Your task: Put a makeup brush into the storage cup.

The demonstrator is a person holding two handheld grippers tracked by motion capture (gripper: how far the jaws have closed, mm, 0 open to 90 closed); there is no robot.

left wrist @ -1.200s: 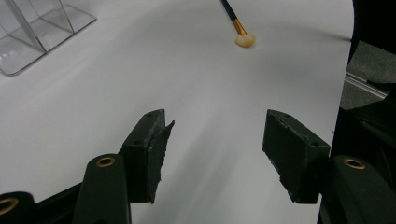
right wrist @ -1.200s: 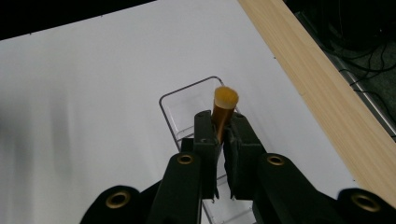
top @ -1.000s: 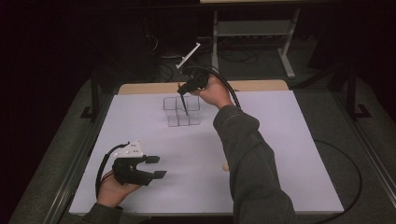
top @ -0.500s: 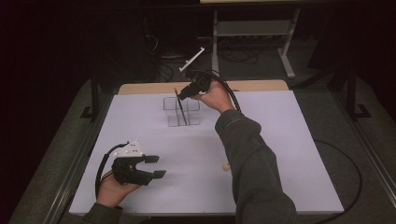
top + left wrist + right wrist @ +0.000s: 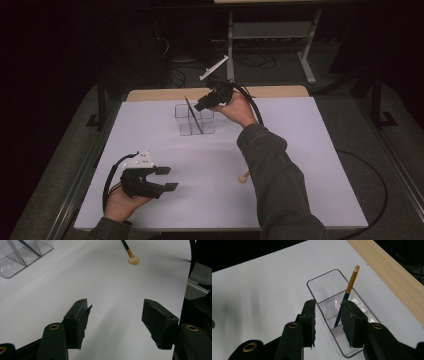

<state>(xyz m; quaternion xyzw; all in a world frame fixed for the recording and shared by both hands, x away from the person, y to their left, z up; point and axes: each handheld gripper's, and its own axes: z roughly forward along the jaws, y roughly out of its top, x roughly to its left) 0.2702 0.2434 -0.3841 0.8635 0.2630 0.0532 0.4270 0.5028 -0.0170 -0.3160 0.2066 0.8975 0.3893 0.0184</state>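
Brush [image 5: 347, 293]: leaning in the clear holder [image 5: 325, 285], free of both tongs.
Right gripper [image 5: 328, 322]: above the holder, jaws just opened, nothing between.
Left gripper [image 5: 115, 317]: well apart from the holder, agape, empty.

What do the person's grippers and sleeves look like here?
Both grippers, left and right, are black, each with two blocky jaws, brass-coloured rivets at the jaw arms, a grey three-cornered plate on top and a trailing black cable. The right sleeve is dark grey-green; bare hands grip the handles.
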